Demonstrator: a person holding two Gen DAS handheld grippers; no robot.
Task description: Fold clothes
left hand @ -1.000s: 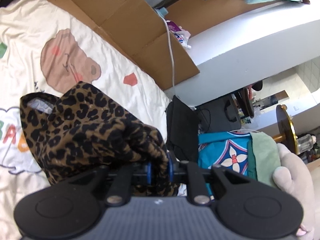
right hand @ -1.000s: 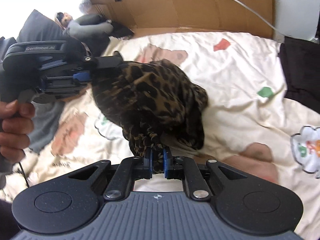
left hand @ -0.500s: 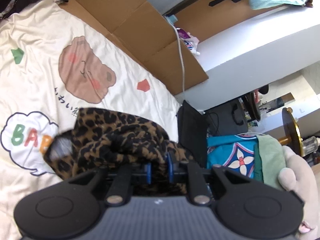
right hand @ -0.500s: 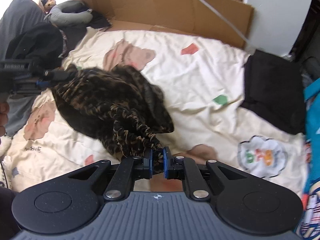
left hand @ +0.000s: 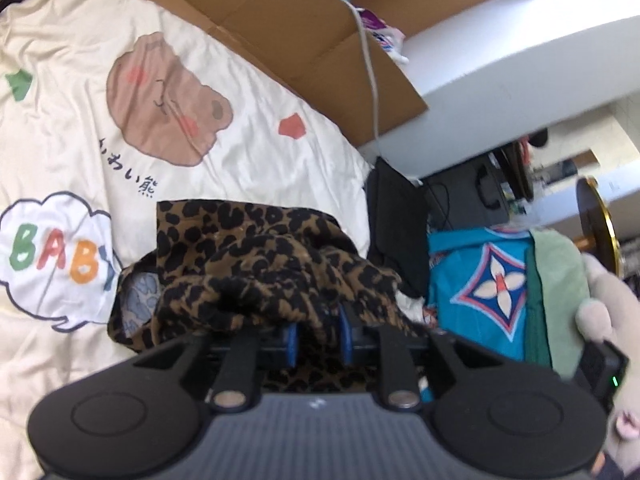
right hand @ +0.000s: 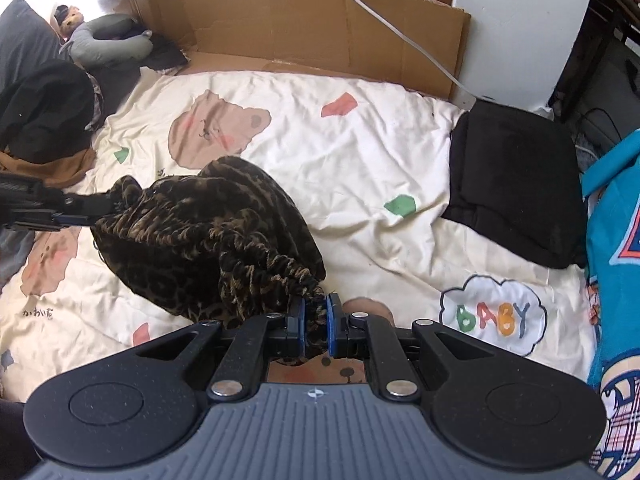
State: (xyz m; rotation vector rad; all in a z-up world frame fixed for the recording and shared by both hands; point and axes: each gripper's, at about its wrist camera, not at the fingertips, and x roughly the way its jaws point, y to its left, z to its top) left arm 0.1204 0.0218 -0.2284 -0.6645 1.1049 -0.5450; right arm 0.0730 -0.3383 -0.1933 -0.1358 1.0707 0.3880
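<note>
A leopard-print garment [right hand: 200, 232] lies bunched on the cream bedspread [right hand: 360, 152], stretched between my two grippers. My right gripper [right hand: 315, 324] is shut on a ruffled edge of it at the near side. The left gripper [right hand: 100, 205] shows in the right wrist view at the far left, pinching the opposite edge. In the left wrist view the same garment [left hand: 256, 264] piles up in front of the left gripper [left hand: 318, 334], whose blue pads are closed on the cloth. The bulk of the garment rests on the bed.
A folded black garment [right hand: 516, 176] lies at the bed's right edge. Flattened cardboard [right hand: 312, 28] lines the far side, with a white cable [right hand: 400, 36] over it. Dark clothes [right hand: 44, 112] are heaped at the left. A blue patterned cloth [right hand: 616, 240] borders the right.
The garment has come down from mid-air onto the bed. The two grippers have moved apart, spreading the cloth between them; both have kept their hold.
</note>
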